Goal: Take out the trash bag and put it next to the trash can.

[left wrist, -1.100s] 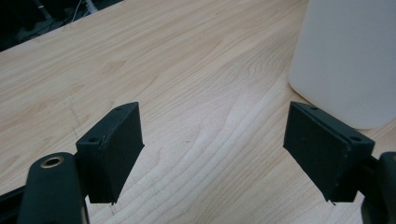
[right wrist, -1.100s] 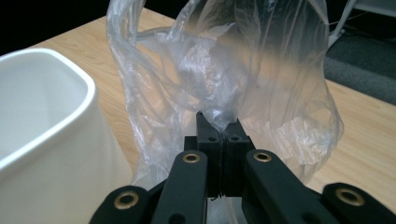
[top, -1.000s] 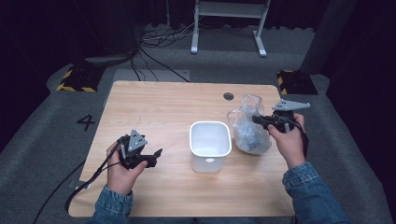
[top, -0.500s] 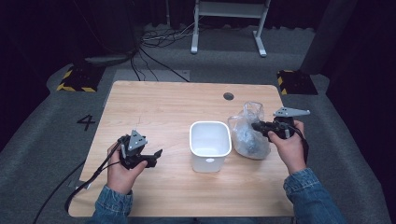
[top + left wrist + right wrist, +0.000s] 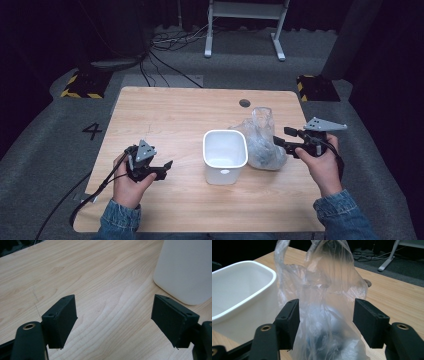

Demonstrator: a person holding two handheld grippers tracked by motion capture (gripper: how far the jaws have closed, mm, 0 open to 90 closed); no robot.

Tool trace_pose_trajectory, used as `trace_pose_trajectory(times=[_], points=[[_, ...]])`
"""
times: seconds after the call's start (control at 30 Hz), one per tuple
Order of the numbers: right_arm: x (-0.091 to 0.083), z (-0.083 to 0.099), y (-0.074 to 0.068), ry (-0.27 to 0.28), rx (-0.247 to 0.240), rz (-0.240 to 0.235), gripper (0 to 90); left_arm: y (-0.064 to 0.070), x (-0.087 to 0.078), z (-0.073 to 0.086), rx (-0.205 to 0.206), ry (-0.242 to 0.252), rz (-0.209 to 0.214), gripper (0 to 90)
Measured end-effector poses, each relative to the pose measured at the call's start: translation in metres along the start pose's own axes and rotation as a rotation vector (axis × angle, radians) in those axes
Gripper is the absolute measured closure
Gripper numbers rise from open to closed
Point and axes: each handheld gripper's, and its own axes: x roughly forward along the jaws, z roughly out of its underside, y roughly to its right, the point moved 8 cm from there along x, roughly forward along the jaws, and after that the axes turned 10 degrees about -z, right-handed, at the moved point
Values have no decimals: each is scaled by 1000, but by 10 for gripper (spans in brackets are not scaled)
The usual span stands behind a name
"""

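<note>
Approach is the word for what the right gripper (image 5: 281, 138) has done over the last second: from a raised spot beside the clear plastic bag (image 5: 261, 141) it has dropped and slid in toward it, and its tips now meet the bag's right flank in the high view. Seen from the right gripper view, the bag (image 5: 329, 305) stands directly between the two black fingers (image 5: 288, 318), which are spread apart on either side of the crinkled film and not yet pinching it. Something dark and bluish sits in the bag's lower half; what it is cannot be told.

The bag rests on the table (image 5: 180, 112), touching the right side of the white tub (image 5: 224, 155), which looks empty.

Meanwhile the left gripper (image 5: 161, 171) has stayed put, low over the table well left of the tub, its fingers (image 5: 61, 320) wide apart with only bare wood between them.

So the grasp on the bag looks imminent, probably so that it can be lifted toward the tub.
</note>
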Motion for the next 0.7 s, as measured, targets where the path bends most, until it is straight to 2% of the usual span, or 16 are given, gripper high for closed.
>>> trace_pose_trajectory(times=[0.2, 0.37, 0.7], points=[[-16, 4, -2, -13, -16, 12, 381, -3, -7, 7, -10, -9, -9, 200], [-27, 13, 2, -22, -21, 35, 352, -4, -10, 12, -9, -16, -10, 201], [-43, 46, 10, -56, 16, 62, 319, -8, -15, 27, -20, -36, -20, 202]])
